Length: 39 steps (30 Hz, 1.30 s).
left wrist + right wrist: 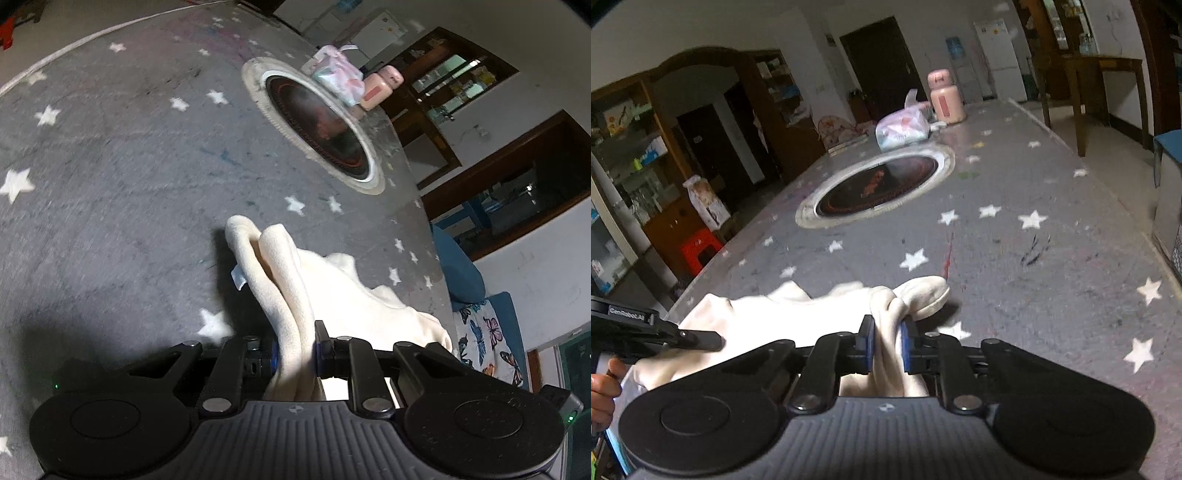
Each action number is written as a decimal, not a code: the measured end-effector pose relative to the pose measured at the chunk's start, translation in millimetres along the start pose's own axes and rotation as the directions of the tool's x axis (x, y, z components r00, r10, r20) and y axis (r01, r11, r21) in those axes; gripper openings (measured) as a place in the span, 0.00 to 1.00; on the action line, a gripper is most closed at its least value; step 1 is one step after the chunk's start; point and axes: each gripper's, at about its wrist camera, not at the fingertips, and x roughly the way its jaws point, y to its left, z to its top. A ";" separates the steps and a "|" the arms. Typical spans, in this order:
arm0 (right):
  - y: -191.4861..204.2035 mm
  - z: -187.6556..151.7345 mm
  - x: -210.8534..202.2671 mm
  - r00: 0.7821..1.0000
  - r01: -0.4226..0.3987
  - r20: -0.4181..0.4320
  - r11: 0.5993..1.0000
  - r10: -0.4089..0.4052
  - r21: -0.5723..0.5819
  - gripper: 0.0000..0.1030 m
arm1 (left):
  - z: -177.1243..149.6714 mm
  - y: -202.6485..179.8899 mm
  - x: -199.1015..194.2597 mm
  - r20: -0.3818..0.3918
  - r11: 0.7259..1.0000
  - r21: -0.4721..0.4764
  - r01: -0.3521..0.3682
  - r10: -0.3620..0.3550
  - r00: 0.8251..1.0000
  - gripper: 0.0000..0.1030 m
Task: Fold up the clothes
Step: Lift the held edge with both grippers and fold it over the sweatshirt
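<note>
Cream garment [332, 291] edges clamped in both jaws, left gripper [295, 350] and right gripper [884, 345], above open star-patterned tablecloth [110, 166].

The counter [1052, 258] lay bare ahead of both claws. At its far end, a pink jar [943, 98] and a plastic bag [903, 129] stood just beside the round inset hob [877, 182].
</note>
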 end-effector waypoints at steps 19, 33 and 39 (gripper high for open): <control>-24.1 37.0 -80.6 0.975 0.144 0.176 0.989 -0.134 -0.045 0.11 | 5.8 -107.8 31.8 -0.043 0.967 0.214 0.138 -0.132 0.990 0.16; -84.9 46.1 -87.5 0.948 0.281 0.161 0.960 -0.274 -0.019 0.11 | -7.5 -152.3 90.6 -0.128 0.952 0.257 0.164 -0.134 0.983 0.16; -97.6 36.6 -74.7 0.948 0.297 0.124 0.955 -0.294 -0.011 0.11 | -15.5 -147.7 104.5 -0.157 0.955 0.265 0.134 -0.095 0.983 0.16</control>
